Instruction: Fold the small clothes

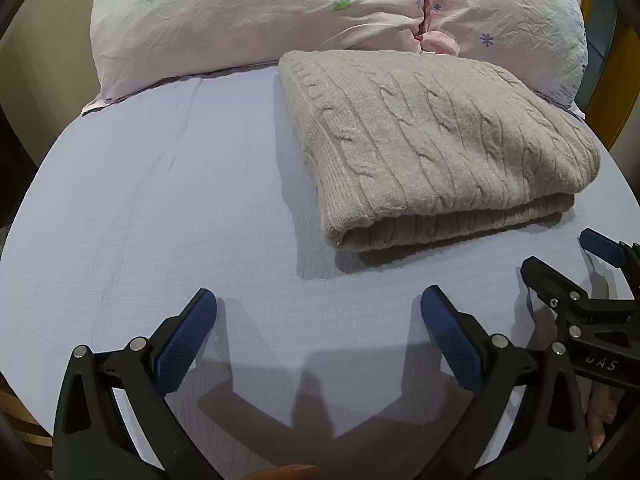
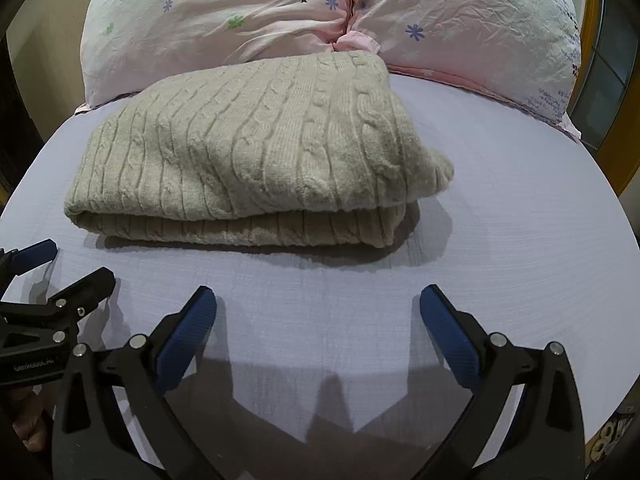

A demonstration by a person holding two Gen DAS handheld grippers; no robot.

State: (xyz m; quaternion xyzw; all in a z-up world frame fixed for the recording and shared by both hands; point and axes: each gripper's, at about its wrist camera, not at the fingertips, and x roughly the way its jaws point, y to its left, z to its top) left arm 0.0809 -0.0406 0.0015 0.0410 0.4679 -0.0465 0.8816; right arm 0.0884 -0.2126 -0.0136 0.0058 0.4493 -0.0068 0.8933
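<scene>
Two tongs are held wide and empty just short of the folded sweater (image 1: pixel 440 148), the left tongs (image 1: pixel 318 304) beside the right tongs (image 2: pixel 318 304); the sweater is laid on the bed (image 1: pixel 160 200) against the pillows (image 1: pixel 260 12), presumably so the fold is kept square and undisturbed.

A bed with a lilac sheet and pink pillows, in a dim room.

The lilac sheet (image 1: pixel 160 208) is covering the whole bed and is lying flat, with fine creases. Two pale pink pillows (image 2: pixel 224 36) with small flower and tree prints are leaning side by side at the head, touching each other. A beige wall (image 1: pixel 48 48) is showing at the left, and a wooden frame (image 2: pixel 596 60) with dark glass is standing at the right. Light is falling from behind, casting sharp shadows on the sheet.
</scene>
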